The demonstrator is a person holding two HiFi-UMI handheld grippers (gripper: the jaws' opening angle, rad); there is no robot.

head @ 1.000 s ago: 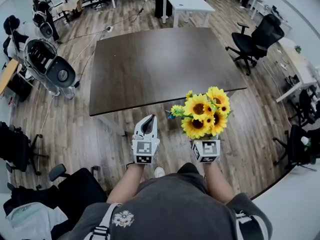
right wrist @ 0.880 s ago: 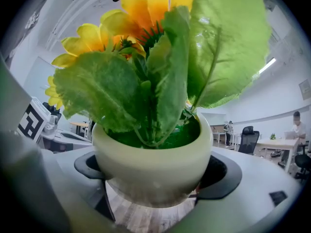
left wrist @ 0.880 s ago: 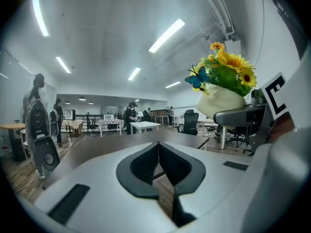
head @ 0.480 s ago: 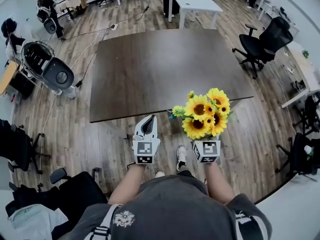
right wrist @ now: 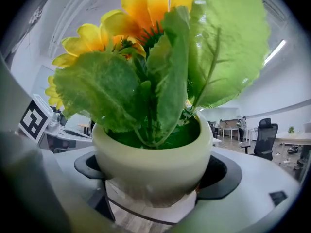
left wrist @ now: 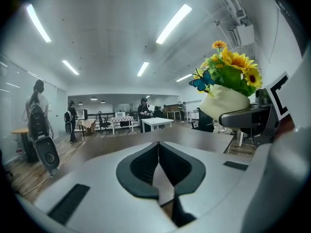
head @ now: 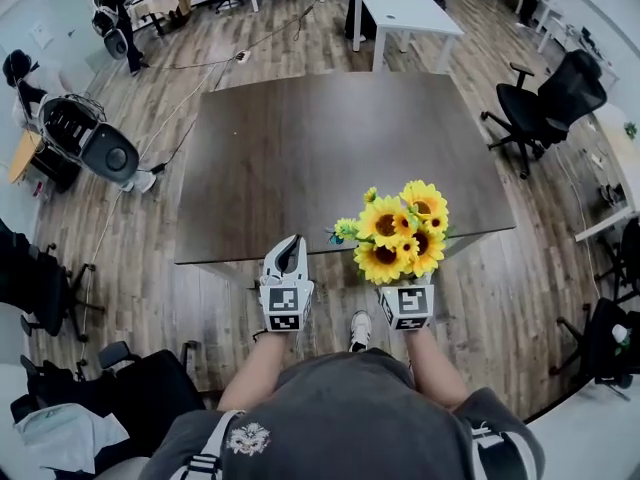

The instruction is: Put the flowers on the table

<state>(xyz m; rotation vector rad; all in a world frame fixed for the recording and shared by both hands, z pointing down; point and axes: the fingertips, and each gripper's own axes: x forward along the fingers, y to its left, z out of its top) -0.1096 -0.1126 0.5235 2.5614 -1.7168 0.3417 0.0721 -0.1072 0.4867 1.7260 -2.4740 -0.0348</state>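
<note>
A bunch of yellow sunflowers [head: 398, 234] in a small cream pot [right wrist: 153, 171] is held upright over the near edge of the dark brown table [head: 340, 148]. My right gripper [right wrist: 154, 178] is shut on the pot, its jaws pressing both sides. In the left gripper view the flowers [left wrist: 228, 72] show at the right with a blue butterfly ornament [left wrist: 198, 83]. My left gripper [head: 286, 258] is to the left of the flowers, at the table's near edge, shut with nothing between its jaws.
A white table [head: 403, 10] stands beyond the dark one. Black office chairs [head: 552, 98] are at the right. A fan-like machine [head: 92, 148] stands on the wooden floor at the left. People stand far back in the room [left wrist: 143, 108].
The person has stepped towards the table; both grippers and the flowers now reach its near edge. The grip on the pot is unchanged.
</note>
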